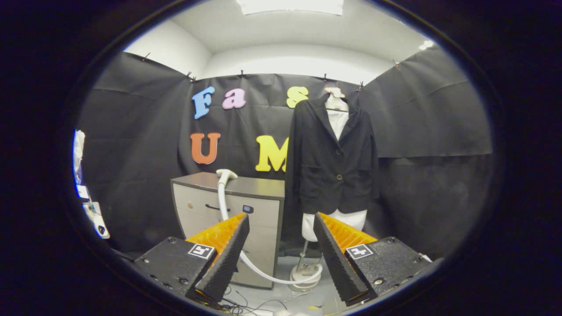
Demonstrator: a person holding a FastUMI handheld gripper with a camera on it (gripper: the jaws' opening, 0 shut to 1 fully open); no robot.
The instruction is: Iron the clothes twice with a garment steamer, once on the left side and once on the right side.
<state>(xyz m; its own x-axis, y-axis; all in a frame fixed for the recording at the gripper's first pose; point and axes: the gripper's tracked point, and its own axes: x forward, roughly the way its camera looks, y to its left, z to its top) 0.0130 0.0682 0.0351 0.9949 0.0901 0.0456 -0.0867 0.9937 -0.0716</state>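
A grey drawer cabinet (246,206) stands on the pale floor (285,263) against the booth's black wall. On the cabinet's top, near its front left part, rests the white head of the garment steamer (225,175); its white hose (259,272) drops down the cabinet's front and curves along the floor to the right of the cabinet. There the hose meets a round white base (305,276) that sits on the floor just right of the cabinet, with a thin pole rising from it. In front of the cabinet, thin dark cables (246,305) lie loose on the floor.

The tongs (281,228) stand open, well short of the cabinet, with nothing between them.
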